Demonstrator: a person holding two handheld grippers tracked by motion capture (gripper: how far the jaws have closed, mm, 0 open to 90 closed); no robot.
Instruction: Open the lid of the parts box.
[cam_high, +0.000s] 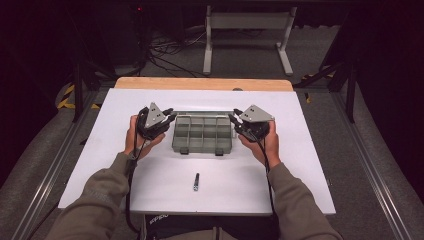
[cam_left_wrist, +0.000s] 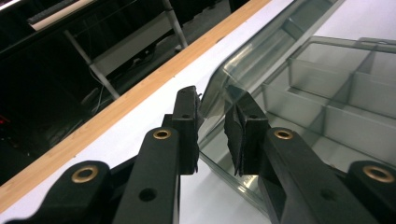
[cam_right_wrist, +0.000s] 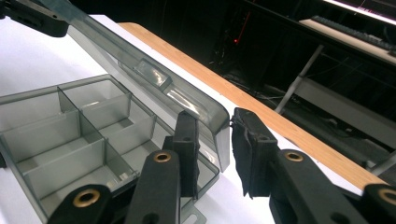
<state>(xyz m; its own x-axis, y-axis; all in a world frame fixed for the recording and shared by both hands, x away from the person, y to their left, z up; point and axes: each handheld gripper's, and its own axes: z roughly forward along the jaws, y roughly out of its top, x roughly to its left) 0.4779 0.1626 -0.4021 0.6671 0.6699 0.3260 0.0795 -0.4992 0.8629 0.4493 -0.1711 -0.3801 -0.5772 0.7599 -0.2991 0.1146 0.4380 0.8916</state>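
The clear compartment box (cam_high: 202, 134) sits mid-table, its lid (cam_right_wrist: 154, 79) raised; the left gripper (cam_left_wrist: 212, 133) and right gripper (cam_right_wrist: 215, 154) each straddle a lid corner, jaws slightly apart and not visibly pinching. Swinging the lid evenly, both ends together, should keep it from twisting.

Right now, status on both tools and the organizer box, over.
Left tool and right tool each straddle an end of the raised lid. Organizer box open, compartments look empty. Small bolt lies nearer the person, clear of the work.
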